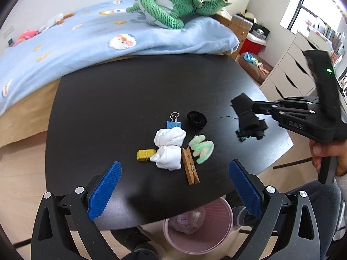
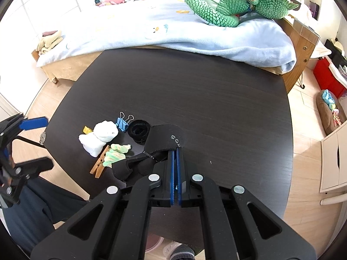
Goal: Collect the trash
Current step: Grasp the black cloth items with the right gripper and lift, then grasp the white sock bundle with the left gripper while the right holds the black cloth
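Black fabric scrap pinched in right claw above table.

Your left gripper hangs wide open above the white cloth bundle; your right gripper pinches black fabric over the table.

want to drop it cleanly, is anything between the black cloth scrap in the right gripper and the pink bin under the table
Yes. The right gripper holds the black fabric scrap above the dark wooden table, while the pink plastic waste bin sits on the floor below the near edge, partly under the tabletop. The scrap must clear that edge first.
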